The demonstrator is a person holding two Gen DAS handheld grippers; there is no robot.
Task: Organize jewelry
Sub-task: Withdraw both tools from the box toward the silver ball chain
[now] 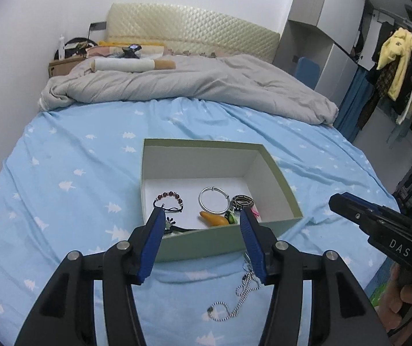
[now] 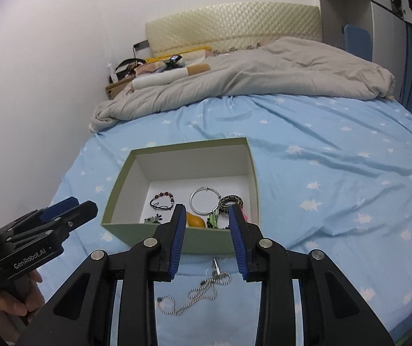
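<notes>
So most of the jewelry is already sitting in the green box (image 2: 182, 242) on the bed (image 2: 335, 201): beaded bracelet (image 2: 163, 200), silver bangle (image 2: 205, 201), patterned bangle (image 2: 231, 201) and a few small bits near the front wall. What's left outside is the ball chain necklace (image 2: 194, 295), lying loose on the sheet just in front of the box's near wall.

From my right gripper (image 2: 208, 240) the chain is straight ahead and below, between the fingers' line of sight, strung out roughly from lower left to upper right with a clasp end near the box. Fingers are spread apart, nothing in them. My left gripper (image 1: 203, 243) is likewise spread and empty, and the chain sits off toward its right finger, so I'd say the right one is better lined up.

Plenty of bare sheet around the chain; the box wall is the only edge to mind when lifting over.
</notes>
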